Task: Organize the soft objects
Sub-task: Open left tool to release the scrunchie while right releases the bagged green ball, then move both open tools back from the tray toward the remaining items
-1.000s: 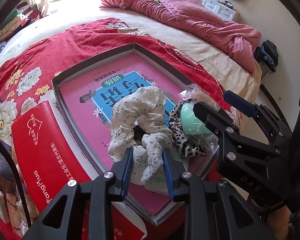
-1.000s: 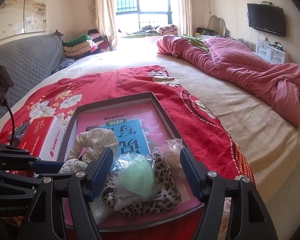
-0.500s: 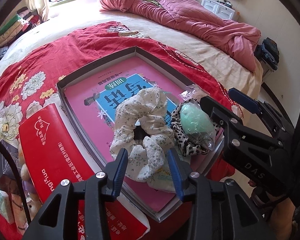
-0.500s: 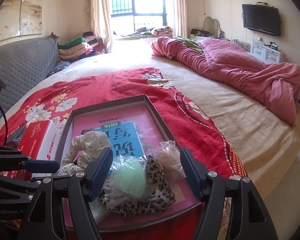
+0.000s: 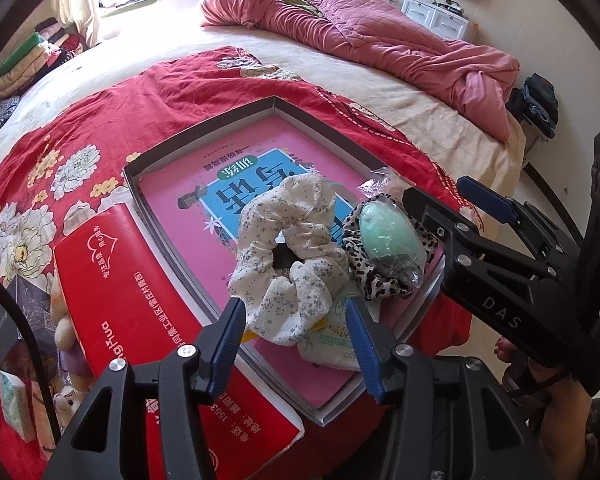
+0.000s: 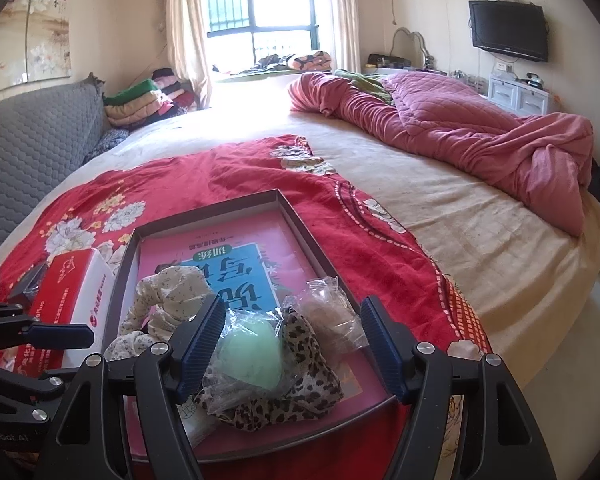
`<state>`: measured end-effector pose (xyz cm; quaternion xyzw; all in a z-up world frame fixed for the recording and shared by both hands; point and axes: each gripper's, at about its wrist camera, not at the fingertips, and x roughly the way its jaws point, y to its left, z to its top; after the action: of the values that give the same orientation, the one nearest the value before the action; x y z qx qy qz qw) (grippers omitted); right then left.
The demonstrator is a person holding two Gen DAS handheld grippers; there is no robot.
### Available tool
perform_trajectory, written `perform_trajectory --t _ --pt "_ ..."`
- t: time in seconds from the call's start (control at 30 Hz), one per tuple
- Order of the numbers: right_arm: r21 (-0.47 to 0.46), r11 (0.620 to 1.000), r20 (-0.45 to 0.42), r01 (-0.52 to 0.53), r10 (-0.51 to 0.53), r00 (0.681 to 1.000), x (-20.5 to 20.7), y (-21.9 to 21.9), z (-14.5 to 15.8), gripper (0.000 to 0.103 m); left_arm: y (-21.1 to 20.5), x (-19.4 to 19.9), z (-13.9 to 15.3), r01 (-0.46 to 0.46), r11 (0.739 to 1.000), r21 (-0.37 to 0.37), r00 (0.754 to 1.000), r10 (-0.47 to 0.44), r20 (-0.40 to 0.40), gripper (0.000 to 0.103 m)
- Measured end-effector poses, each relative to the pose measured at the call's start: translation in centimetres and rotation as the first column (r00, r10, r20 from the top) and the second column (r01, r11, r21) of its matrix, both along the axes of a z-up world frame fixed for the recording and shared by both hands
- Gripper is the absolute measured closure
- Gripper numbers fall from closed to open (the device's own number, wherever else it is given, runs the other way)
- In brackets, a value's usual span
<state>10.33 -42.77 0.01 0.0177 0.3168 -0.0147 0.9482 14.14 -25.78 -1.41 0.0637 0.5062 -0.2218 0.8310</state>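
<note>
- Two hand-held grippers, left and right, gape wide, holding nothing.
- White scrunchie lies mid-frame in the tray, beside the leopard scrunchie.

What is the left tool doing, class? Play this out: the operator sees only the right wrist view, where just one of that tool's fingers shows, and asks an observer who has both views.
Observer: The left tool is open, with the near edge of the floral scrunchie between its fingertips, unclamped.
Operator: Is anything hidden beyond the red carton, on its far side from the box?
Observer: Yes, a small plush toy lies against that side of the carton, on the red blanket.
</note>
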Motion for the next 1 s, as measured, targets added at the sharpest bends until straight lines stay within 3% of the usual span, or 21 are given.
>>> perform_trajectory --t 0.23,0.37,0.43,1.0 --pt "-0.004 1.000 -0.017 0.015 -0.016 1.000 0.1 -0.2 -0.2 0.031 0.6 -0.6 0.6 -0.010 1.000 -0.016 1.000 0.010 0.004 0.041" --pt "-0.021 1.000 -0.006 0.012 -0.012 1.000 -0.2 0.2 0.1 0.031 0.9 -1.0 1.1 -0.014 1.000 -0.028 1.000 0.015 0.007 0.040" --pt "-0.027 1.000 0.001 0.010 -0.010 1.000 -0.4 0.4 0.3 0.024 0.9 -1.2 1.2 -0.016 1.000 -0.020 1.000 0.016 0.015 0.039" --pt "-0.043 0.999 0.042 0.016 -0.014 0.999 -1.7 2.1 2.2 0.024 2.9 -3.5 3.2 -0.061 0.998 -0.019 0.996 0.062 0.069 0.031"
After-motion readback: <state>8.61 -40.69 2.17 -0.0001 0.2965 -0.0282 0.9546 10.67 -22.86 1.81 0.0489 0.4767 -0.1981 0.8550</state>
